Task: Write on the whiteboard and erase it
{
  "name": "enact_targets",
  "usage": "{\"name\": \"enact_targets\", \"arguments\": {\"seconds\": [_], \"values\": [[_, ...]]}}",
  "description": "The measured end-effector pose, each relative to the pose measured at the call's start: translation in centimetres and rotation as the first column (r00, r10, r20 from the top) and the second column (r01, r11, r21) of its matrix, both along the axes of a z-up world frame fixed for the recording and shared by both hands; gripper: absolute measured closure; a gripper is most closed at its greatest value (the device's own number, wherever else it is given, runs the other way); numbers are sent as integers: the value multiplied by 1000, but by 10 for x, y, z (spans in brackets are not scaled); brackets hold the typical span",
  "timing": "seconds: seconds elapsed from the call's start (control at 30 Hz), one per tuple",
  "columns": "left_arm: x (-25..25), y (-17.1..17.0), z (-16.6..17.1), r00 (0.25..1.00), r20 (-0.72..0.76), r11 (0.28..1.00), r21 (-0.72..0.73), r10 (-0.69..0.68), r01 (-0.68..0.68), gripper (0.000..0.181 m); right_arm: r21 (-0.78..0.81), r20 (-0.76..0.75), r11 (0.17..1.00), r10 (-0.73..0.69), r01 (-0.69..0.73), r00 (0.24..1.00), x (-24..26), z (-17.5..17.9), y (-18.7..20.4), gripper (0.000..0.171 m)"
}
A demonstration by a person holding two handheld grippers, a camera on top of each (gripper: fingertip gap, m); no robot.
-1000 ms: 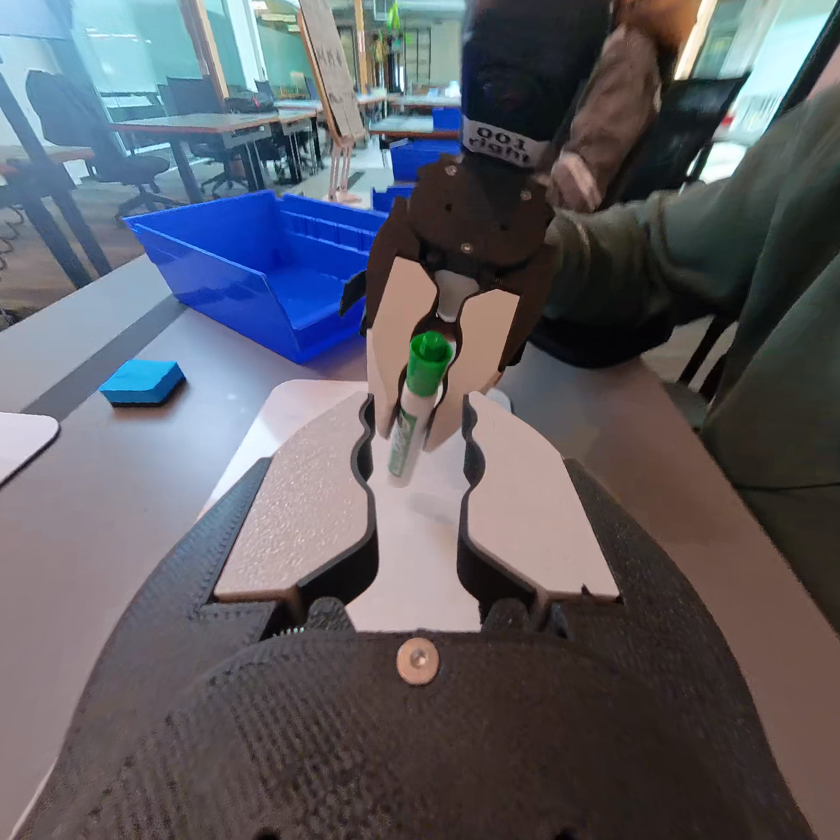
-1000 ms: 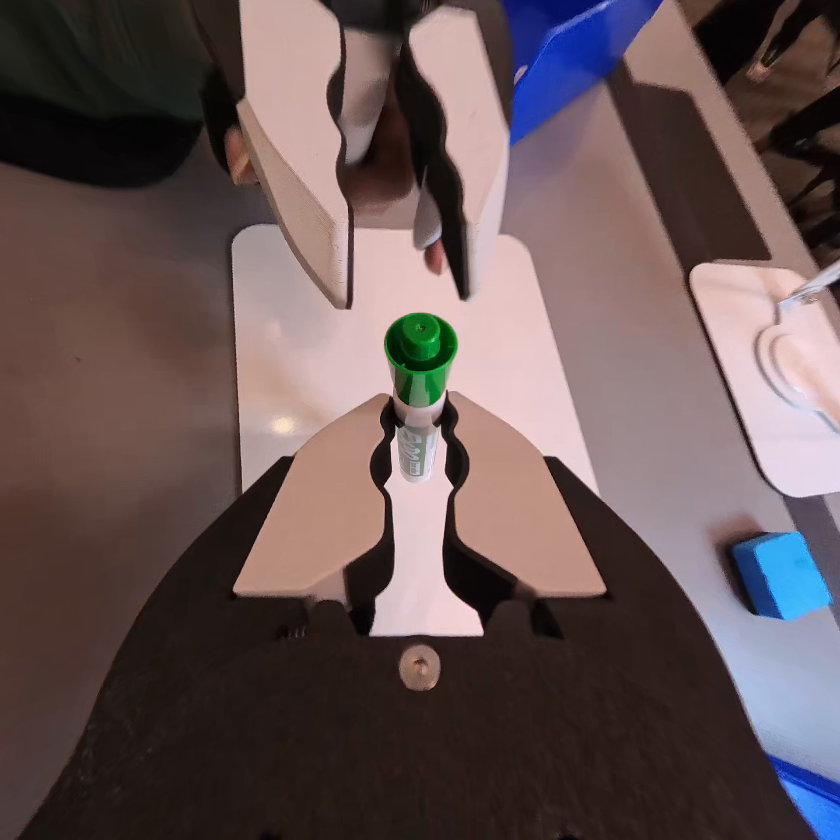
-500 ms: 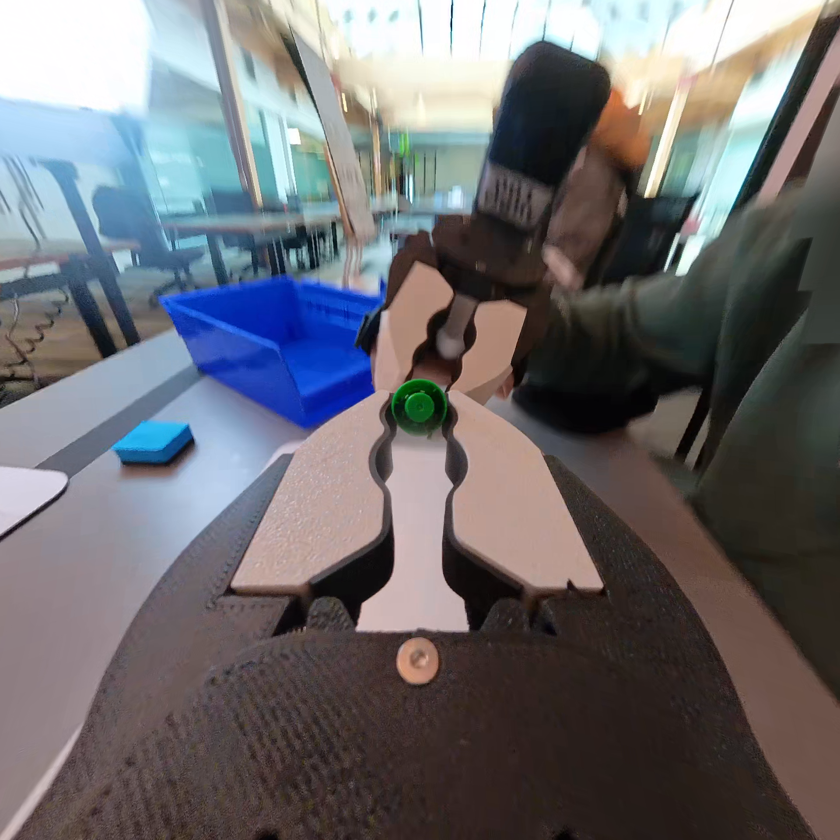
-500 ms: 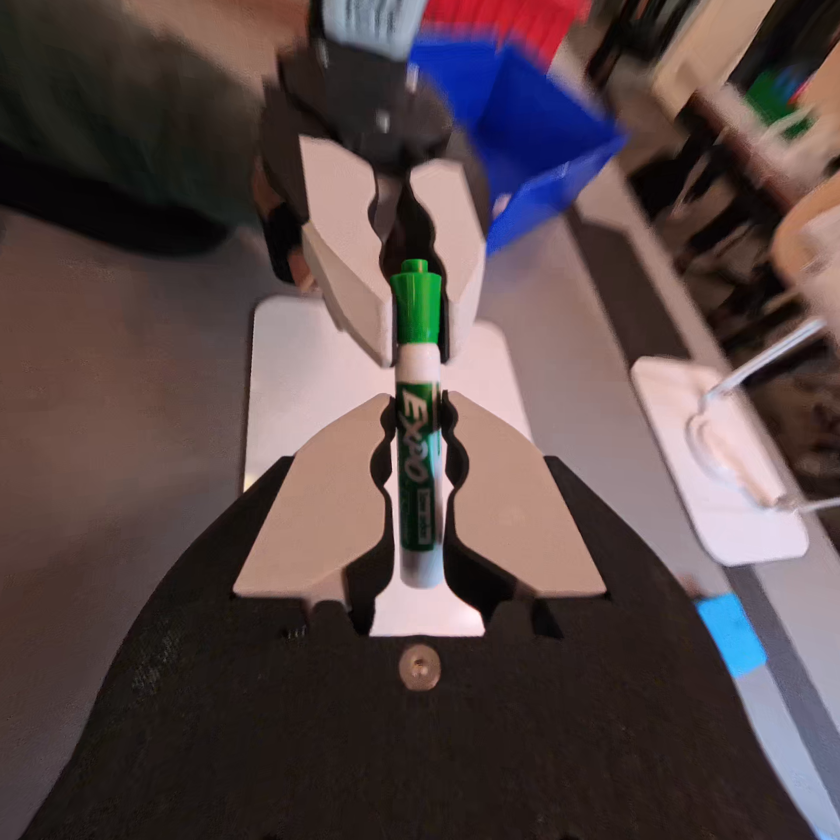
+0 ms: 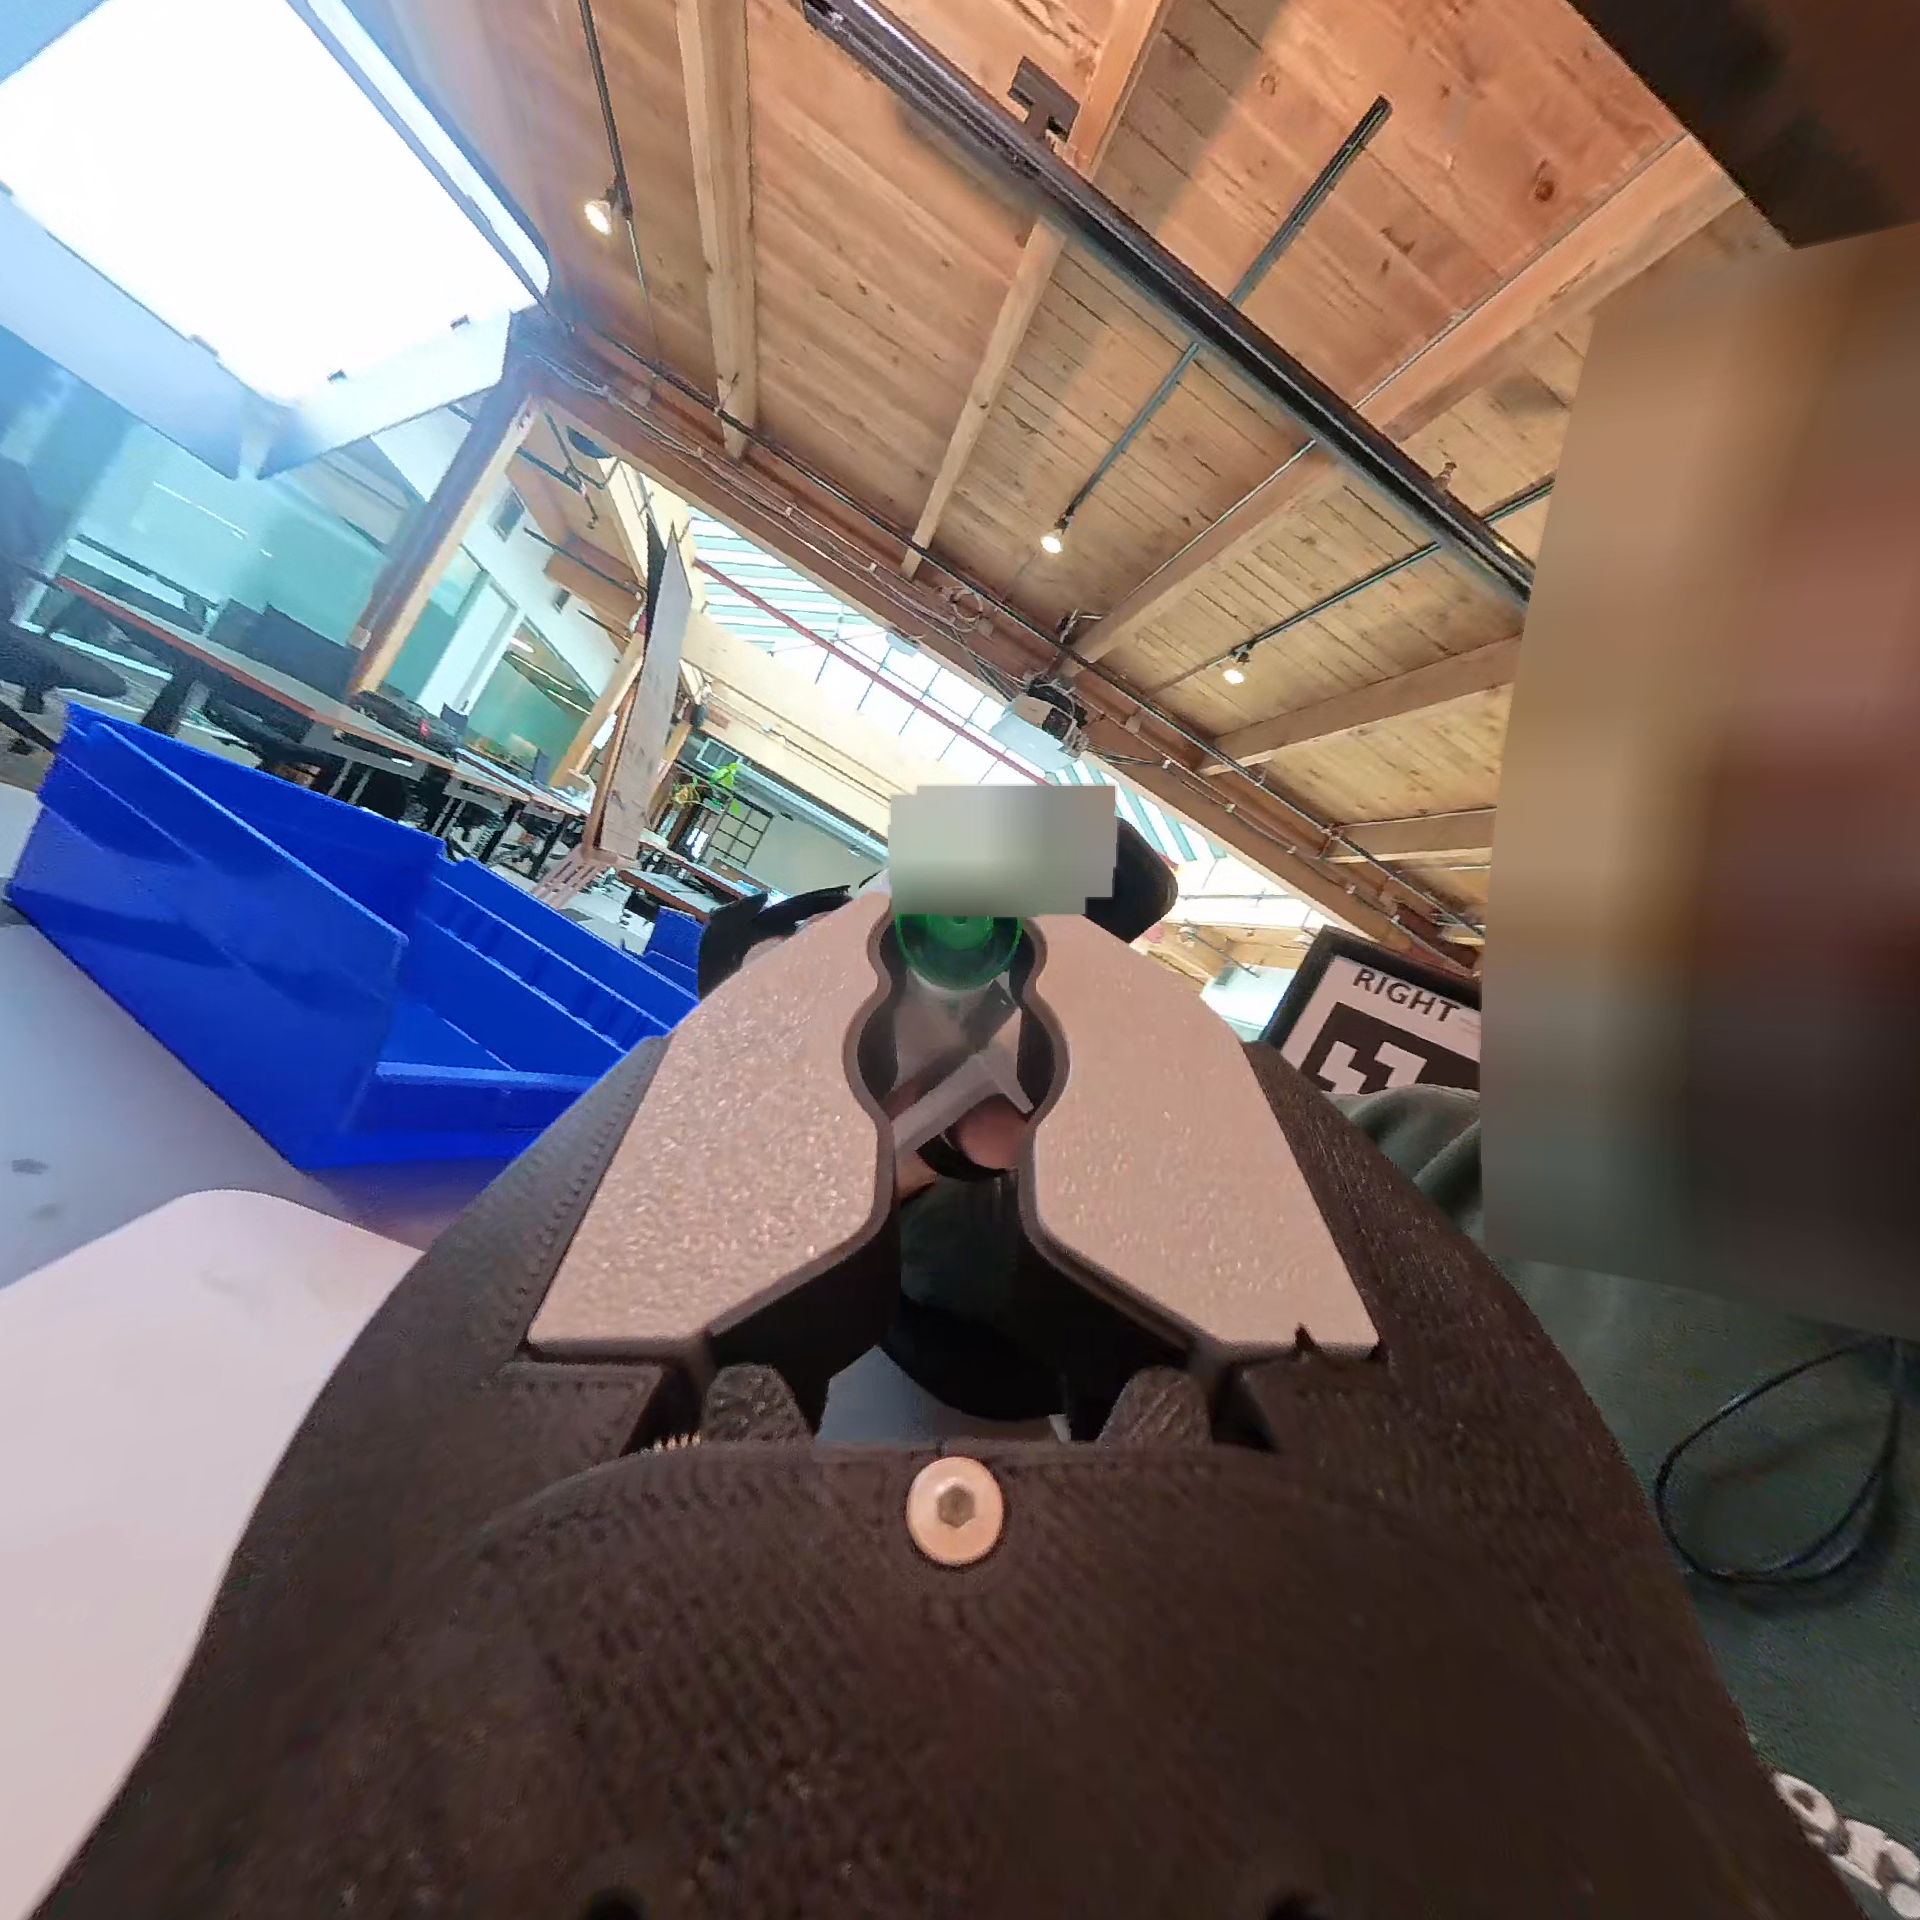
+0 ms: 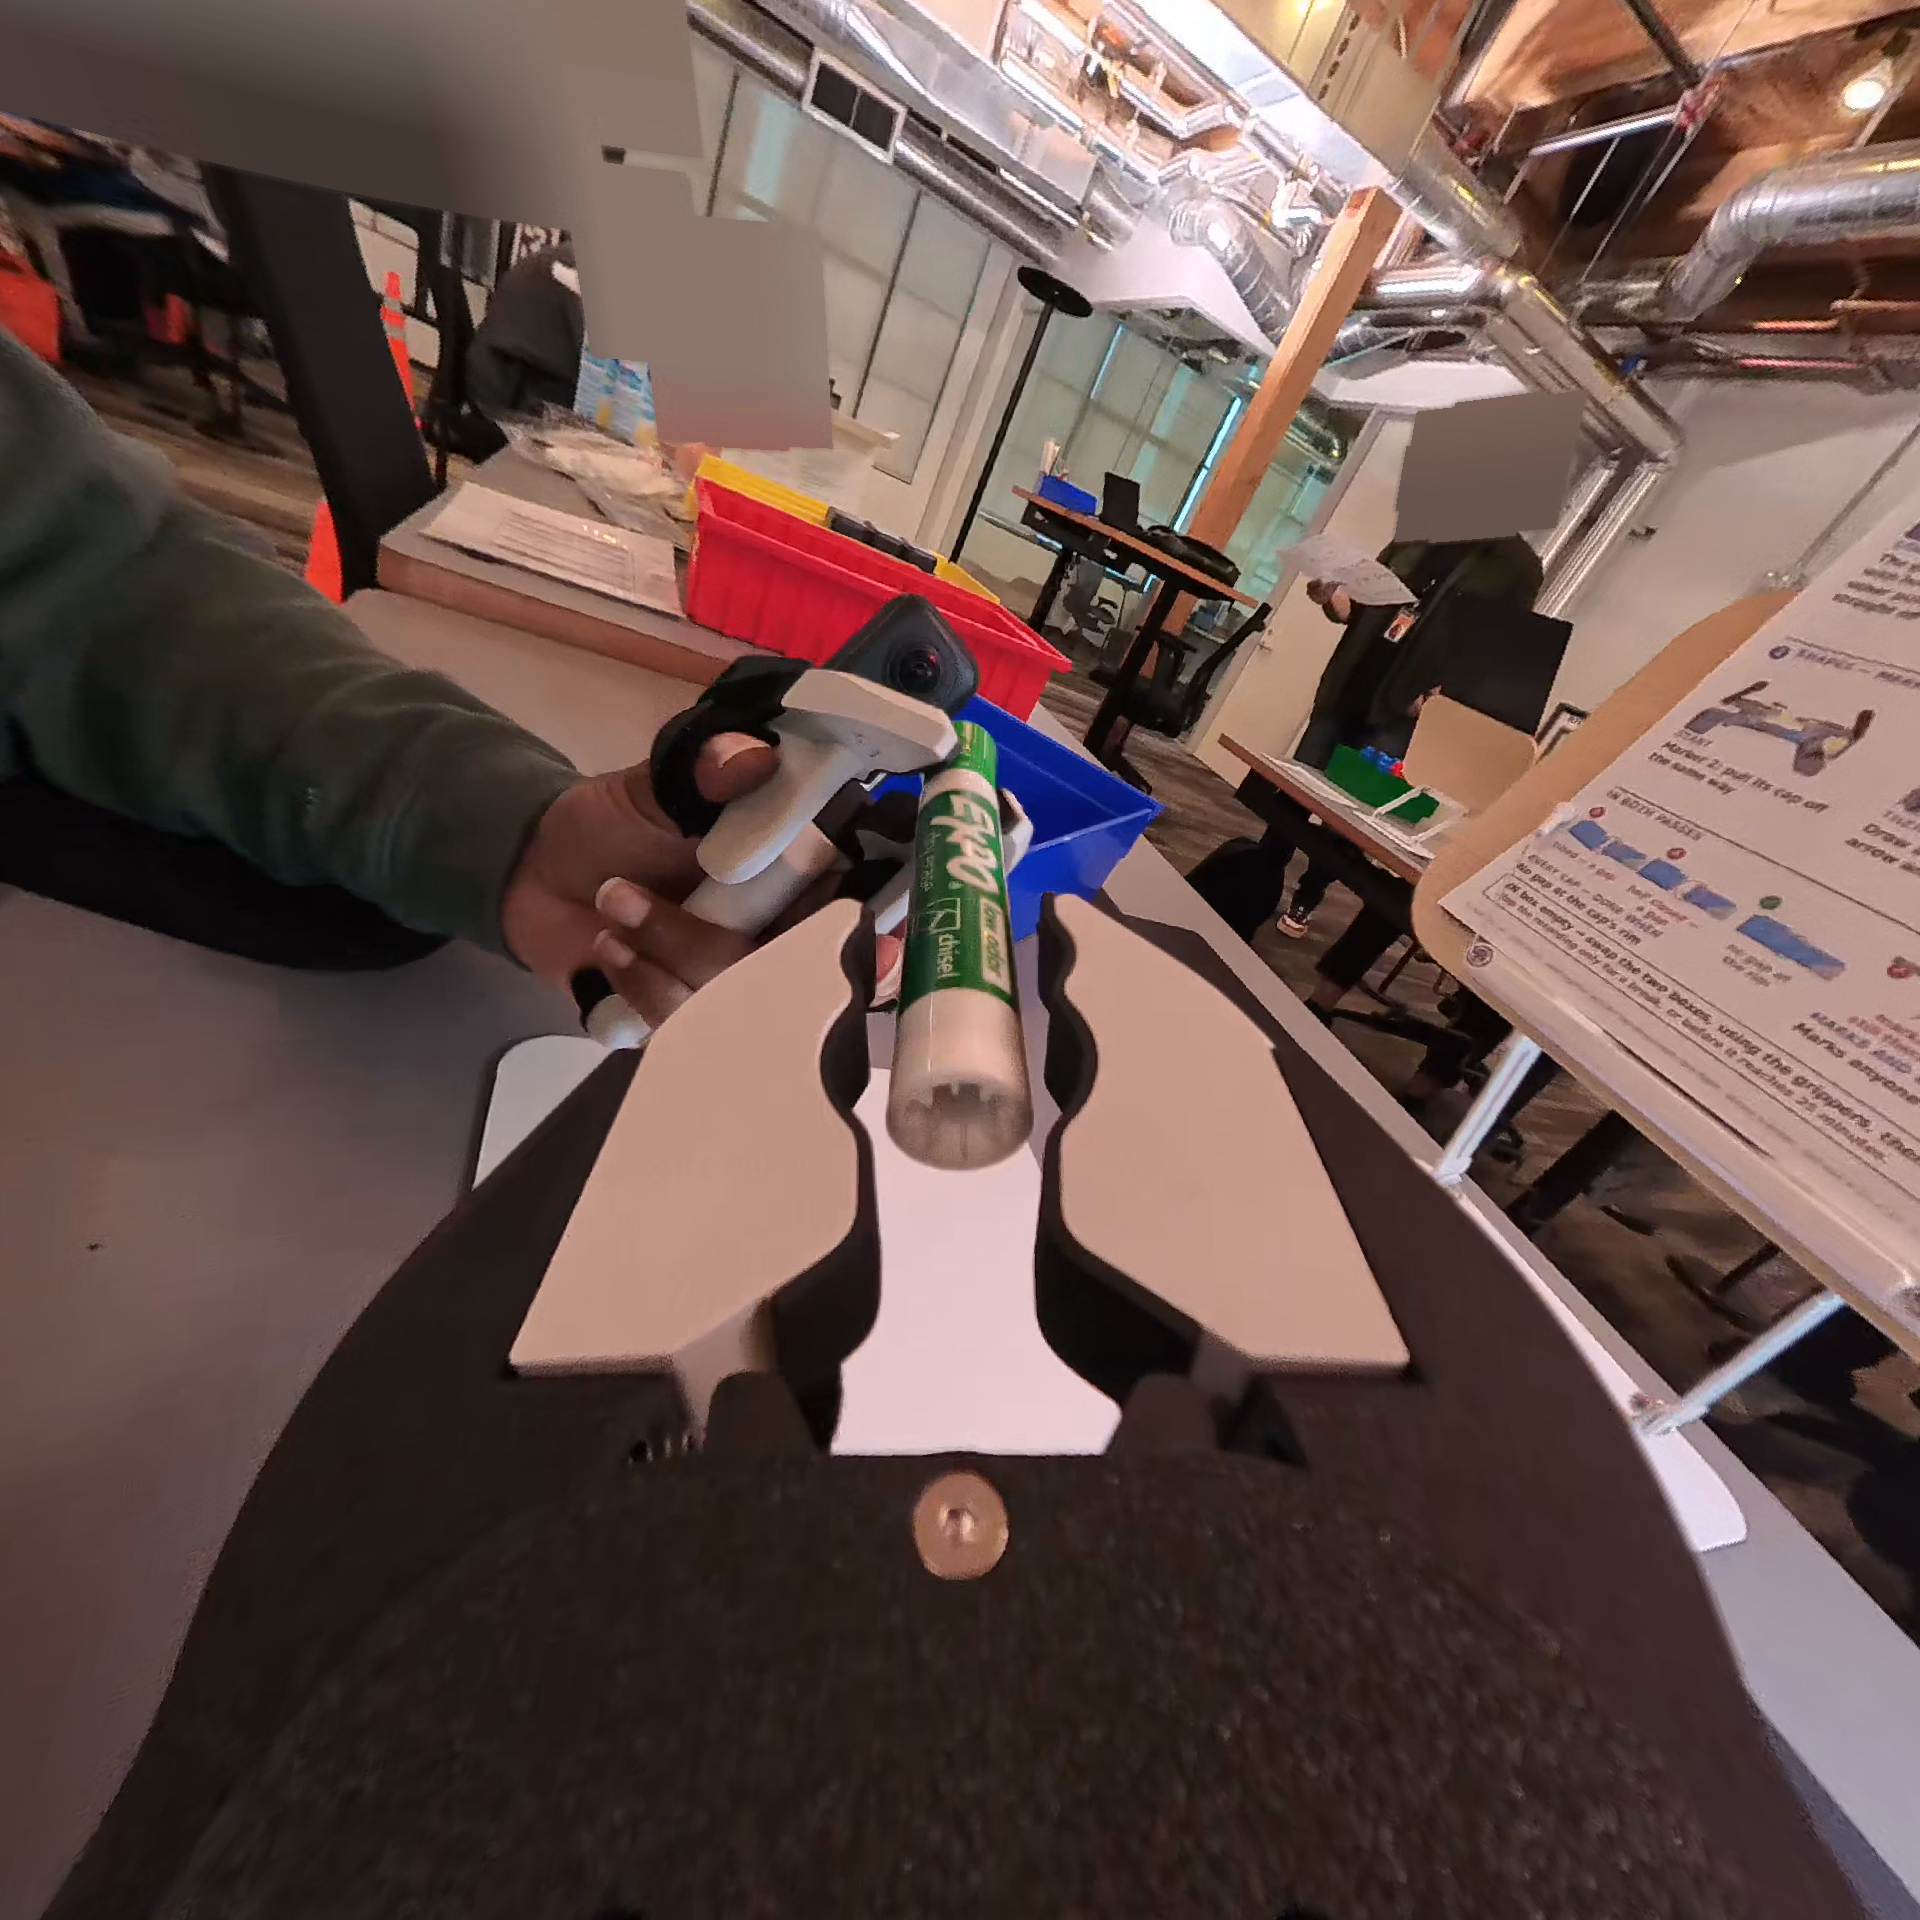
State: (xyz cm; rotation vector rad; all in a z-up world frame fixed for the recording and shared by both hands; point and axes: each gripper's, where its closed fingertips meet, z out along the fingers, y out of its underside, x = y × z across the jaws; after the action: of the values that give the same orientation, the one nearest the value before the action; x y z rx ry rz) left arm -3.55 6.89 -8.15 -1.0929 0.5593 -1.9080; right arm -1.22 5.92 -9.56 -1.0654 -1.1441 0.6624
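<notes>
The marker (image 6: pixel 958 997) has changed over: the left gripper (image 5: pixel 956 951) now clamps its green cap (image 5: pixel 948 933) at 12 o'clock. The right gripper (image 6: pixel 954 940) stands apart around the barrel, so writing waits on uncapping.

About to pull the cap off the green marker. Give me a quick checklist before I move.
1. Left gripper shut on the green cap: ok, its fingers close around it.
2. Right gripper clamping the marker barrel: not ok, its jaws stand apart with a gap on each side of the barrel.
3. Joint between cap and barrel visible: cannot tell, a finger of the left gripper hides it.
4. Whiteboard in place: ok, it lies flat below the right gripper.
</notes>
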Motion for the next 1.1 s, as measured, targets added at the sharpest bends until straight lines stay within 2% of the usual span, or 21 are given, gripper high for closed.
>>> {"name": "enact_targets", "arguments": {"seconds": [0.17, 0.4, 0.53, 0.6, 0.7, 0.77, 0.87, 0.97, 1.1], "values": [[3, -2, -2, 1000, 1, 999, -24, -25, 25, 162, 44, 19, 999, -14, 13, 1000, -1, 0, -3, 151], [4, 0, -5, 999, 0, 997, -59, -46, 46, 162, 76, 43, 996, -41, 37, 998, -1, -2, -2, 151], [8, 0, -11, 996, -74, 999, -34, -44, 42, 162, 57, 73, 998, -44, 40, 996, 3, -4, -1, 151], [9, 1, -14, 990, -141, 999, 33, -19, 24, 161, 36, 95, 999, -38, 35, 995, 3, -6, 0, 151], [10, 0, -28, 945, -321, 972, 233, 65, 12, 158, -58, 132, 998, 18, -11, 991, 4, -11, 1, 151], [10, 1, -42, 882, -440, 925, 379, 167, 14, 159, -128, 156, 991, 63, -43, 986, 6, -15, 2, 151], [10, 1, -58, 794, -537, 847, 529, 285, 53, 160, -212, 188, 974, 123, -82, 974, 8, -23, 2, 151], [12, -1, -66, 748, -569, 800, 594, 341, 87, 160, -273, 213, 956, 167, -105, 963, 8, -32, 1, 152], [13, -3, -71, 736, -581, 786, 608, 348, 108, 161, -319, 208, 939, 200, -127, 957, 7, -38, 0, 152]]}}
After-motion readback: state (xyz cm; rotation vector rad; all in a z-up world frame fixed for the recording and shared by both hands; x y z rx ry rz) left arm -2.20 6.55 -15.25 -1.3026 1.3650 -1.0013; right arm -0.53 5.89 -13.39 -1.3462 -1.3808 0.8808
